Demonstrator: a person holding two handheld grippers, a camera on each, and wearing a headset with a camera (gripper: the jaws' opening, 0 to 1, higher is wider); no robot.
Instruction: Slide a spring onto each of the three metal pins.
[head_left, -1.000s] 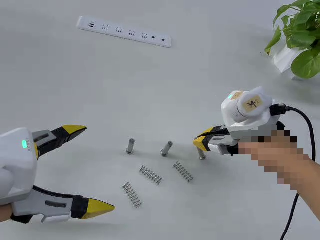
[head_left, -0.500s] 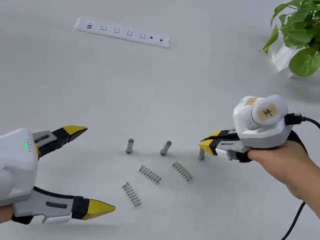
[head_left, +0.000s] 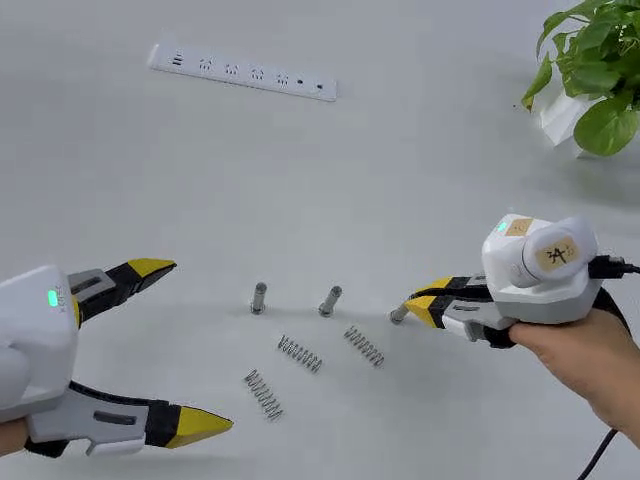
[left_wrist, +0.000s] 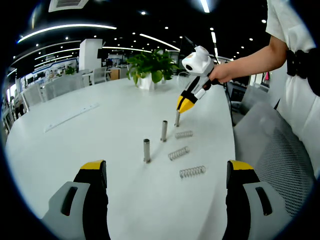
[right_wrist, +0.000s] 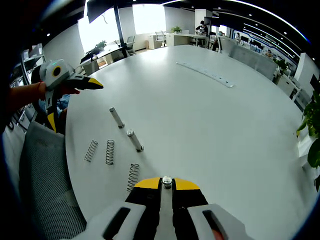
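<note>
Resting on a round office table — pins, springs, power strip, plant

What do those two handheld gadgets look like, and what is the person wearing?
Both are chunky white plastic bodies ending in a two-pronged claw, grey and black with pointed yellow tips. The left claw has a green light; the right claw has a tan sticker with a black mark and a black cable. The person wears a short white sleeve.
</note>
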